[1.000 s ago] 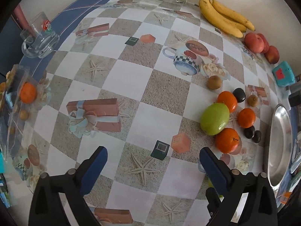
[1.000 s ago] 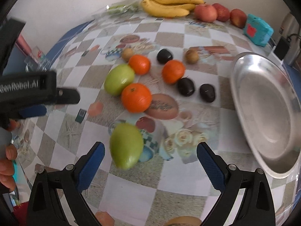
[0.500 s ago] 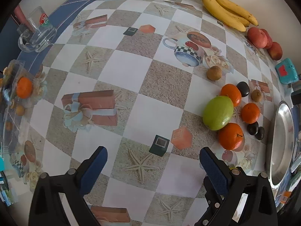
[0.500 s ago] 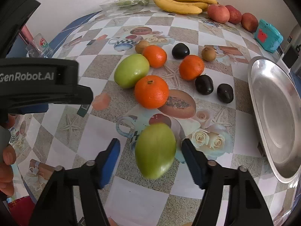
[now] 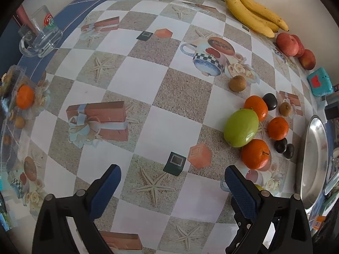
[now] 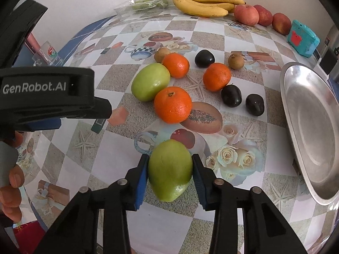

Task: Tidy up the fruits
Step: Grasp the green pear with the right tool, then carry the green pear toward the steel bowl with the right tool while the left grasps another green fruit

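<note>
Grasp step: the right gripper (image 6: 170, 170), lower centre of frame, has just closed its jaws onto the green mango (image 6: 170, 172). Next: lift toward the metal tray (image 6: 313, 127), right edge. The left gripper (image 5: 172, 183) stands open, empty.

Table (image 6: 211, 216), far edge: bananas (image 6: 203, 5), apples (image 6: 246, 14) to their right. Middle: oranges (image 6: 172, 104), plums (image 6: 231, 98), one mango (image 6: 150, 81) clustered. Right edge: tray (image 6: 317, 131). Near edge: second mango (image 6: 170, 173). Left edge: glass mug (image 5: 41, 35).

Fruit-strewn table (image 5: 135, 80), steel tray (image 6: 317, 127)
</note>
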`<action>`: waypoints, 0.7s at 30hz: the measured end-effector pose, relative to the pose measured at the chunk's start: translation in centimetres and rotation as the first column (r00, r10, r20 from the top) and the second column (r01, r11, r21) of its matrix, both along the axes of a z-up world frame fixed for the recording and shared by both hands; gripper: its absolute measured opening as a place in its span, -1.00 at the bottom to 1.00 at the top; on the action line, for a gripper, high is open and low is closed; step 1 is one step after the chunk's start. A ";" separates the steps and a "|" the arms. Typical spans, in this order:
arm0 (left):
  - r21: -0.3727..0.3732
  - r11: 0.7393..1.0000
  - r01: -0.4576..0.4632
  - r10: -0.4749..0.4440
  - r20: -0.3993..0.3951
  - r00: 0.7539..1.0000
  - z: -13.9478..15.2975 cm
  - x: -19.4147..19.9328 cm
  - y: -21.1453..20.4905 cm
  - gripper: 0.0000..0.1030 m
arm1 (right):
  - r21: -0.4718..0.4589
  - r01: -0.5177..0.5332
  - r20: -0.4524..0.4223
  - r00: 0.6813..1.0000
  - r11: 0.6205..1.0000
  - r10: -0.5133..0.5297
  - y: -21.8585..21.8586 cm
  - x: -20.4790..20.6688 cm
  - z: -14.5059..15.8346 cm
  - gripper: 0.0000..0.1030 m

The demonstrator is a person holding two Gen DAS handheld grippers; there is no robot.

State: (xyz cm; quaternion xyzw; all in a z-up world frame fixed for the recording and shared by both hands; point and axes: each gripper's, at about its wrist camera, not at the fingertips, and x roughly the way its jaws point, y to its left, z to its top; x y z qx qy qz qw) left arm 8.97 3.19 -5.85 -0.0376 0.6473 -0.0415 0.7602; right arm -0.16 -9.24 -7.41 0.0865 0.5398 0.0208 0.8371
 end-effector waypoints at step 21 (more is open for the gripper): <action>-0.147 0.989 0.006 0.005 0.072 0.997 1.7 0.7 -1.3 1.00 | 0.096 0.126 0.074 0.988 0.987 -0.134 -3.7 -0.3 2.8 -0.20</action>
